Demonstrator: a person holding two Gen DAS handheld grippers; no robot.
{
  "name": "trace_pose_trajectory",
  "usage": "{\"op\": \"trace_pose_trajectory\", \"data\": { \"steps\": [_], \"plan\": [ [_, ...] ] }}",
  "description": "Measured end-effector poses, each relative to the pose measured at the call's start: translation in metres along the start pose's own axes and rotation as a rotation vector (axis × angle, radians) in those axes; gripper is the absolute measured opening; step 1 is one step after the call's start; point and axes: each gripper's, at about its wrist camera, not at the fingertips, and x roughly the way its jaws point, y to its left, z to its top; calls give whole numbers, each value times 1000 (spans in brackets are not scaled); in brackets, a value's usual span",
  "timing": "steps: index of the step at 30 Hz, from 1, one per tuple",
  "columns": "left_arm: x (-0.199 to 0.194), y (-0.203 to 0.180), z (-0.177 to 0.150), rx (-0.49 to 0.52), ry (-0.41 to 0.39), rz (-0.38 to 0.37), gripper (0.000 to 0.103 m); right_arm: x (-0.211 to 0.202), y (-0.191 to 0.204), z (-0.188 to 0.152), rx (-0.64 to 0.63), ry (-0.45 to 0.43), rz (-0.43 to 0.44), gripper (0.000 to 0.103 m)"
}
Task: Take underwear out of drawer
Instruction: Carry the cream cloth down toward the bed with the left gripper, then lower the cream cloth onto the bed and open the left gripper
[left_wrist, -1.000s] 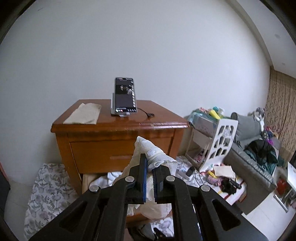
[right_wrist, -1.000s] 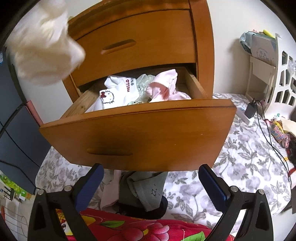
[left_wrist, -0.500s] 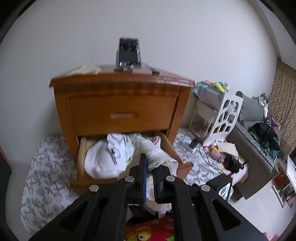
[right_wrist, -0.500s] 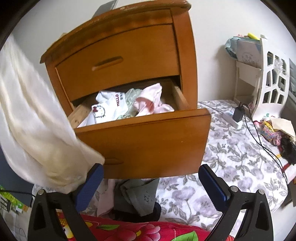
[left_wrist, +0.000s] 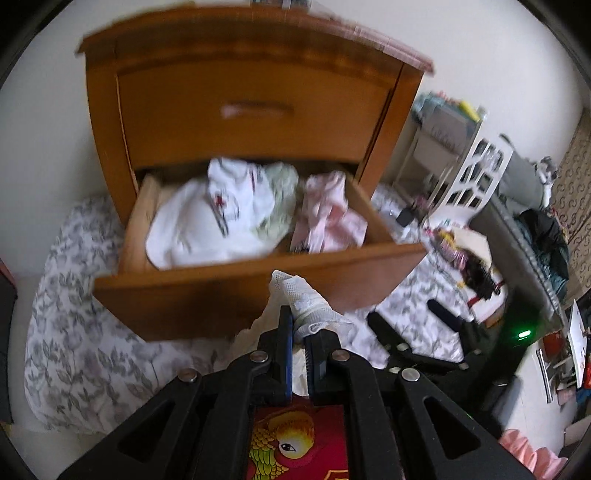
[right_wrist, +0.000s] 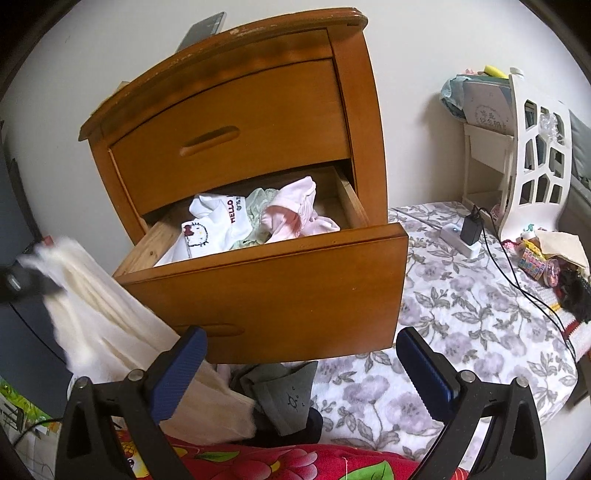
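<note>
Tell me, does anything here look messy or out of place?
Yes. The open drawer holds crumpled, unfolded clothes, and more clothes lie heaped on the floor beneath it. The nightstand top edge looks chipped.

Open drawer (right_wrist: 266, 295) top is unobstructed; heaped clothes (right_wrist: 255, 225) fill its inside.

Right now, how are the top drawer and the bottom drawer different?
The top drawer is pushed shut, while the bottom drawer is pulled far out. Nothing shows of what is inside the top drawer, but the bottom drawer shows crumpled clothes: a white piece with a cat face and a pink piece. Both are the same orange-brown wood, each with a long slot handle.
</note>
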Motion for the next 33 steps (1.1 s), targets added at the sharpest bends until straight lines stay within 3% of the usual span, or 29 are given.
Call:
{"op": "trace_pose_trajectory", "data": {
  "steps": [8,26,28,30,33],
  "plan": [
    [58,10,-13,25,108,84,6,2,0,-1,2,9,5,103],
    [129,11,-21,46,240,140,7,6,-1,-1,2,29,6,103],
    [130,13,-22,40,243,147,12,7,-1,-1,2,31,6,103],
    [127,15,-22,34,238,157,33,7,-1,-1,1,32,5,103],
    [121,18,-21,24,211,181,47,7,-1,-1,-2,32,2,103]
  ]
}}
